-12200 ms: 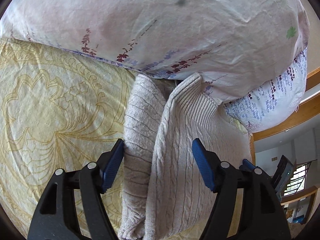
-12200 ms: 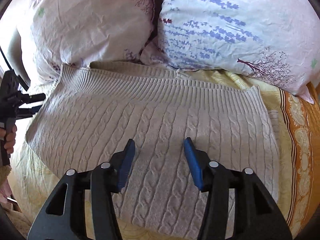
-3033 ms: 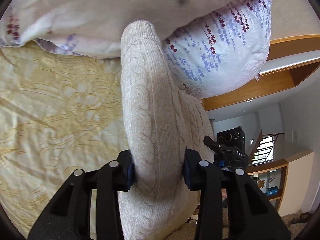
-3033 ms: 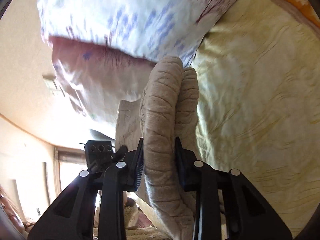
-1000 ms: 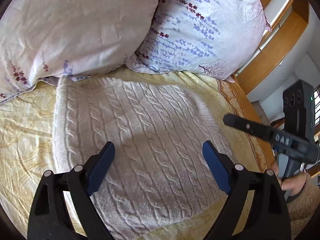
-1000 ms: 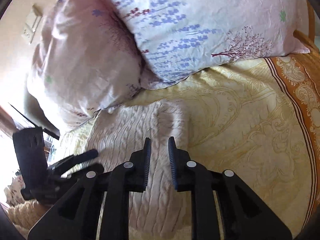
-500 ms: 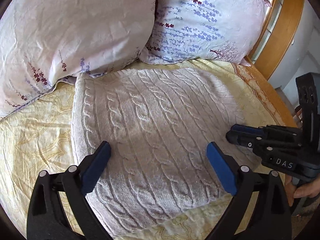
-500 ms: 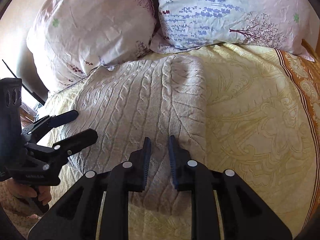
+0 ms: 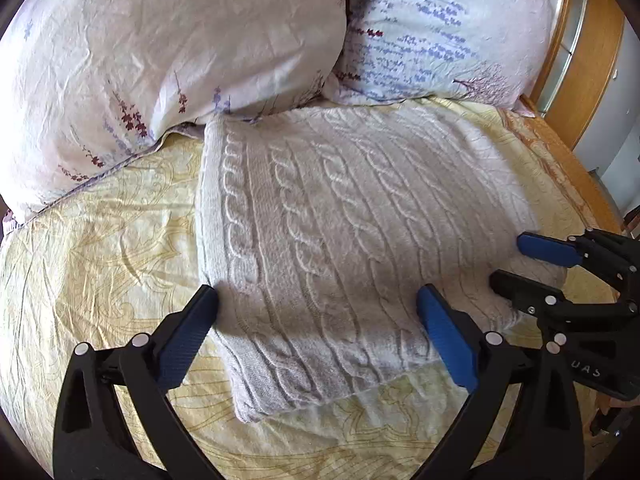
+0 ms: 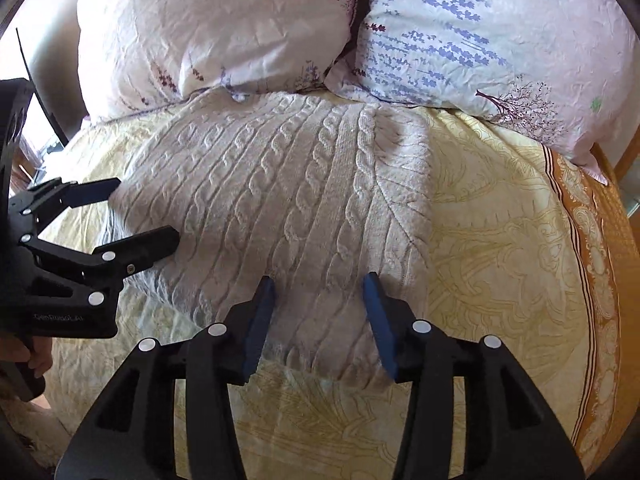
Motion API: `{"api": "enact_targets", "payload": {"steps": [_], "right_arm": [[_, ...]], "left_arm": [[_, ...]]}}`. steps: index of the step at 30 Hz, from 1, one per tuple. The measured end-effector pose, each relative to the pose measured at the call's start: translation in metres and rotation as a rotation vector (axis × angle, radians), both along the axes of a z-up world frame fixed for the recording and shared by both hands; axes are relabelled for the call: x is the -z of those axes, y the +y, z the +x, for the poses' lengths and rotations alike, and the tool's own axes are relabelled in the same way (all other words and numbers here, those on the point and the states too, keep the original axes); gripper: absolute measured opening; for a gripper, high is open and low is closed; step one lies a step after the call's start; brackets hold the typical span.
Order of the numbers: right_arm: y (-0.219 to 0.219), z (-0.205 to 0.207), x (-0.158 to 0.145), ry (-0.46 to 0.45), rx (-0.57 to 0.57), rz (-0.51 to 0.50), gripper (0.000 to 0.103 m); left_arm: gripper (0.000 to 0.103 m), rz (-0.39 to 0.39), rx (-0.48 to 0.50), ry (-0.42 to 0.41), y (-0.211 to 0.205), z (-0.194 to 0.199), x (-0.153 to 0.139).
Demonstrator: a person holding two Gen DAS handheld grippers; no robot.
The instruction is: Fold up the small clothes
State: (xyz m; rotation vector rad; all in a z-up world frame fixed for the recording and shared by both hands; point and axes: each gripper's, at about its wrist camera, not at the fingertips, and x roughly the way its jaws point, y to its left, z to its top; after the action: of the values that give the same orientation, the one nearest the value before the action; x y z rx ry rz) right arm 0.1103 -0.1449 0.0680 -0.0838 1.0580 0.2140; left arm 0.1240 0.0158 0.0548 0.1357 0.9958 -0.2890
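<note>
Yellow bedspread (image 9: 100, 240), folded sweater (image 9: 340, 220); both hand-held grippers spread, left (image 10: 132, 220) lettered "GenRobot.AI".

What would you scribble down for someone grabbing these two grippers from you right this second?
Left gripper: wide open, holding nothing, over the sweater's near edge.
Right gripper: jaws have just been opening; they straddle the sweater's near edge, pads not pressing it.
Sweater: folded into a flat rectangle on the bedspread, far edge touching the two pillows.
Done: the fold looks finished and released.
Left: probably only pulling both grippers back; tidy the edges if needed. No other clothes in view.
</note>
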Motion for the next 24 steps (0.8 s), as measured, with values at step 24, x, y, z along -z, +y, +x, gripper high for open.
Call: {"api": "enact_targets", "payload": {"steps": [24], "right_arm": [[-0.007, -0.031, -0.006, -0.096, 0.035, -0.112, 0.05]], "left_arm": [[0.101, -0.109, -0.166, 0.075, 0.048, -0.029, -0.001]]}}
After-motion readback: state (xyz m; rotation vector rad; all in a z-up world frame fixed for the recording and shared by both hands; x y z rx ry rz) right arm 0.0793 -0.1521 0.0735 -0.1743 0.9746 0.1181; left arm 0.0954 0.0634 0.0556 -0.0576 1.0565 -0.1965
